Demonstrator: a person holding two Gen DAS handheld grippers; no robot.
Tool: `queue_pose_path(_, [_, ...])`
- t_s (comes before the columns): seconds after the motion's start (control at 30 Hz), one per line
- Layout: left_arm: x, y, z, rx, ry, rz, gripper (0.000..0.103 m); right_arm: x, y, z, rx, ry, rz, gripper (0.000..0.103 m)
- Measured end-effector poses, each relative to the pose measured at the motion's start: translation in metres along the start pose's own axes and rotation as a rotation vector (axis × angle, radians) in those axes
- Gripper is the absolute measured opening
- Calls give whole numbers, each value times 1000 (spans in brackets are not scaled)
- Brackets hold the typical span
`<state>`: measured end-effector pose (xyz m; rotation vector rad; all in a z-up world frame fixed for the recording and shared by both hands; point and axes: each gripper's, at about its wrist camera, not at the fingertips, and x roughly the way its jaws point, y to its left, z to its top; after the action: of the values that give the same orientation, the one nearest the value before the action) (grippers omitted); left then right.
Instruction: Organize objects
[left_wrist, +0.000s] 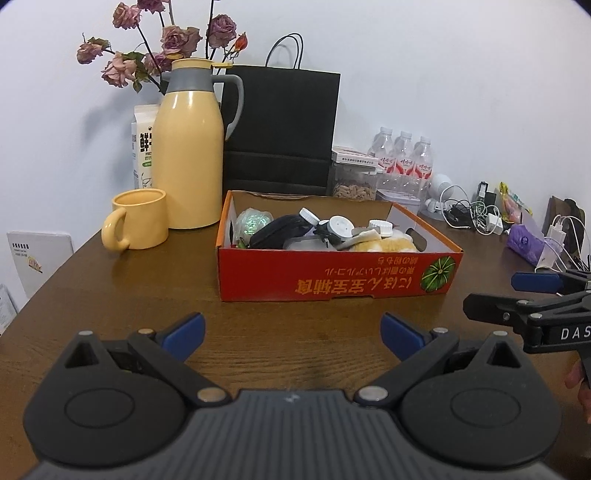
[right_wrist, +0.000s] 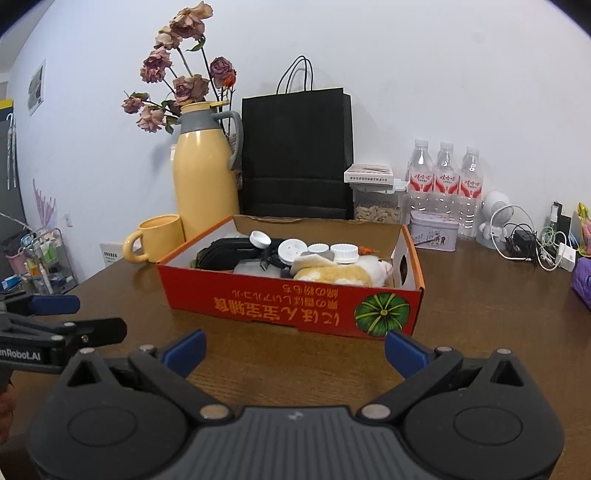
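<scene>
From the left wrist view, the red box (left_wrist: 338, 271) stood on the table (left_wrist: 110, 295) straight ahead of the left tongs (left_wrist: 293, 334) and a little to the right, its long side running across the view. Small things were heaped inside it: a black pouch (left_wrist: 275, 230), white bottle caps (left_wrist: 341, 223) and a tan plush toy (left_wrist: 384, 243). The left tongs were spread wide, held nothing, and hung over bare wood short of the box. The right tongs (left_wrist: 517, 295) came in from the right edge, level with the box's near right corner; their fingers also stood apart with nothing between them.

From the right wrist view, the box (right_wrist: 291, 302) lay ahead, angled so that its near right corner came closest to the right tongs (right_wrist: 295, 349), which were wide open and empty; the right blue finger (right_wrist: 404, 352) lay just below that corner. The left tongs (right_wrist: 74, 317) showed at the left edge, well apart from the box. By my reckoning the right hand was nearer.

The box being full with the table before it bare would fit either things already gathered in or a heap waiting to be sorted out.
</scene>
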<state>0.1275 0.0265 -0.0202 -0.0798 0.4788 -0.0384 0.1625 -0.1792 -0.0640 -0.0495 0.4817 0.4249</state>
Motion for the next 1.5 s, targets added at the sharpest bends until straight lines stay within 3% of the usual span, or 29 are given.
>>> queue_pose_path(1.5, [-1, -1, -1, -10, -2, -20, 103, -2, 2, -4, 0, 3, -4, 103])
